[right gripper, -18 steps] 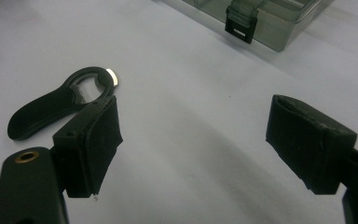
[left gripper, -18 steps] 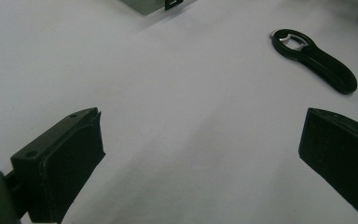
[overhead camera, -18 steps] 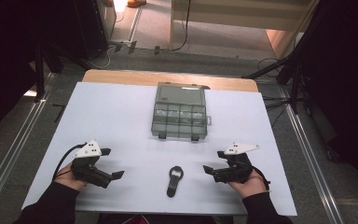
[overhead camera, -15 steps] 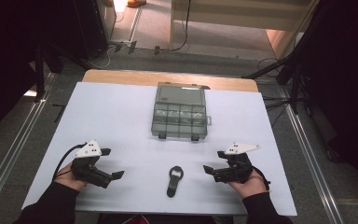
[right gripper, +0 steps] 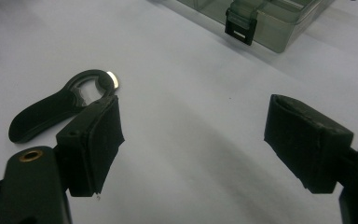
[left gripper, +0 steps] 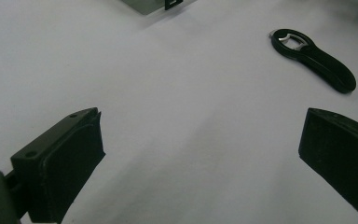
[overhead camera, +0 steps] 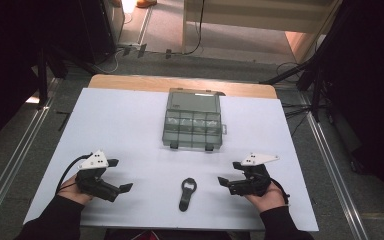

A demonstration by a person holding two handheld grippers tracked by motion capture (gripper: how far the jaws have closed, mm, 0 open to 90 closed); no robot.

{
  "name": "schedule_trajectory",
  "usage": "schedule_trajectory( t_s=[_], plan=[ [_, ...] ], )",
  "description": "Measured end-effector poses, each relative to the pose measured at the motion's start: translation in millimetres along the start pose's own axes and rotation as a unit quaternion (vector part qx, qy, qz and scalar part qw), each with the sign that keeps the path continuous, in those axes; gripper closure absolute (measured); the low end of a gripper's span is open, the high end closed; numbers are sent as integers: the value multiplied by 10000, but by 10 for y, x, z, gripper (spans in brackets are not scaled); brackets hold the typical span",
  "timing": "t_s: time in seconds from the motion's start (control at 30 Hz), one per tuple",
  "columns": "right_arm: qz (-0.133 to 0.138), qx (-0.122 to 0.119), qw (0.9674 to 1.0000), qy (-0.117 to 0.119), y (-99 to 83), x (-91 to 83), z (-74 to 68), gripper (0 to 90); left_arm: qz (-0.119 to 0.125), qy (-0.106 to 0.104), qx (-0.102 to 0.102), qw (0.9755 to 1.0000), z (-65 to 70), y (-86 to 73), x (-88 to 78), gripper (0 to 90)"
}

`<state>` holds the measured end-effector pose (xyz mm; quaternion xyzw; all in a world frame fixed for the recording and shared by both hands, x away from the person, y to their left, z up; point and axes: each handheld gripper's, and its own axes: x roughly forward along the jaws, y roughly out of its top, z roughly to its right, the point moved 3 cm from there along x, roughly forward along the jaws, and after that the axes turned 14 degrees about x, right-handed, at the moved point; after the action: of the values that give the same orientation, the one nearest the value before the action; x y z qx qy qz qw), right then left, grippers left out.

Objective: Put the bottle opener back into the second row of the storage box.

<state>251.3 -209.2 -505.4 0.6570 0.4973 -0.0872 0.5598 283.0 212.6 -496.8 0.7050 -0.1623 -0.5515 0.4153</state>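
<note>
A black bottle opener (overhead camera: 186, 192) lies flat on the white table near the front edge, between my two grippers. Left of it, my left gripper (overhead camera: 121, 175) rests on the table, open, with nothing between its jaws. In the left gripper view the opener (left gripper: 314, 58) lies ahead to the upper right, beyond the gripper (left gripper: 200, 154). My right gripper (overhead camera: 228, 172) sits right of the opener, open and empty too. In the right gripper view (right gripper: 196, 135) the opener (right gripper: 51, 112) lies just behind the left finger (right gripper: 98, 140).
A clear grey compartment box (overhead camera: 193, 120) with its lid closed and two black latches stands at the middle of the white table (overhead camera: 120, 125). Its latch side (right gripper: 270, 18) faces me. A wooden strip (overhead camera: 180, 84) runs along the far table edge.
</note>
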Motion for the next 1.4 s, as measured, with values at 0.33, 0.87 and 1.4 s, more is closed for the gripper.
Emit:
schedule_trajectory(
  t_s=[0.33,0.87,1.4],
  plan=[
    [-27,53,10000,1,-3,4,7,204,23,11,-12,10000,-3,1,-5,0],
    [-33,104,9999,27,-18,19,16,206,21,6,-12,10000,-2,2,-6,0],
    [-30,153,9999,44,33,89,-61,200,24,13,-24,10000,1,3,-3,0]
  ],
)
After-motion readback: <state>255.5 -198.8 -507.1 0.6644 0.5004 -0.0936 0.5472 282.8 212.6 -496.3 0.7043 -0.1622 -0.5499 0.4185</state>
